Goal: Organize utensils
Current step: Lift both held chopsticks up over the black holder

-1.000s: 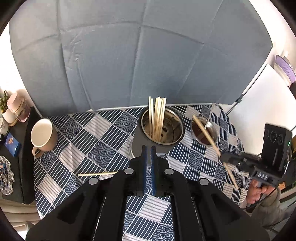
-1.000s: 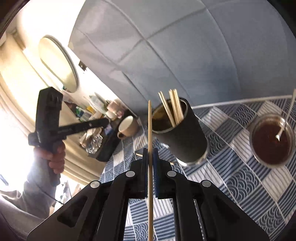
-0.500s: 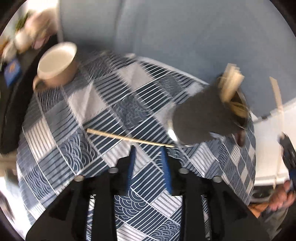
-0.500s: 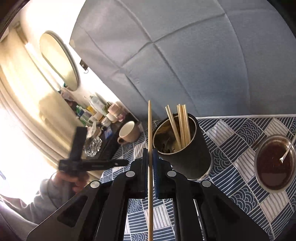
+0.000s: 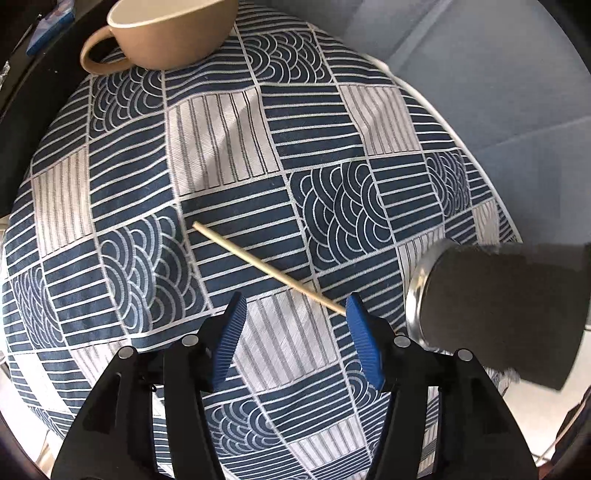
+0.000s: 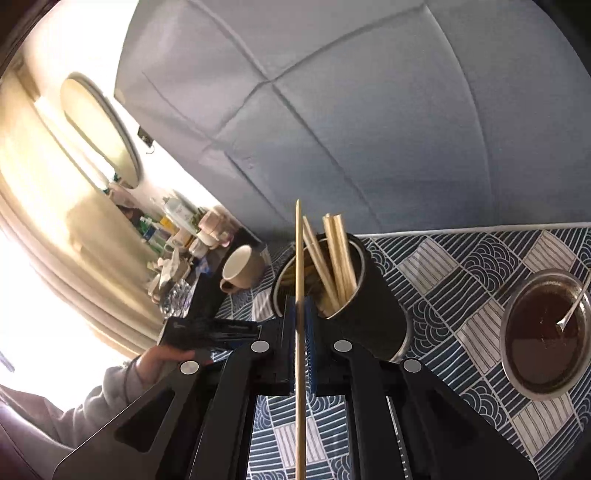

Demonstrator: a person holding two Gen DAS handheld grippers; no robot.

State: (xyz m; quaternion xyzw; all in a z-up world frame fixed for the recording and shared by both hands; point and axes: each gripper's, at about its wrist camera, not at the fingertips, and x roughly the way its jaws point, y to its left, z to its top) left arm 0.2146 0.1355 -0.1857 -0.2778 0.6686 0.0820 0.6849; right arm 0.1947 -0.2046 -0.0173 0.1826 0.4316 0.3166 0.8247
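Note:
A single wooden chopstick (image 5: 266,267) lies slantwise on the blue patterned tablecloth (image 5: 221,122). My left gripper (image 5: 295,306) points down just above it, jaws opening; the stick's near end runs past the right blue pad (image 5: 360,328), and nothing is gripped. The dark metal utensil cup (image 5: 498,314) stands at the right. In the right wrist view, my right gripper (image 6: 300,306) is shut on another chopstick (image 6: 299,258), held upright in front of the cup (image 6: 369,314), which holds several chopsticks (image 6: 336,258).
A beige mug (image 5: 166,33) stands at the cloth's far left. A metal bowl of brown sauce (image 6: 543,328) with a spoon sits right of the cup. A cluttered dark side table (image 6: 207,284) lies beyond the mug. A grey padded wall (image 6: 369,110) backs the table.
My left gripper dropped toward the cloth, rolled, and its jaws spread from shut to apart over the loose chopstick. The right gripper drifted sideways toward the cup, still holding its chopstick.

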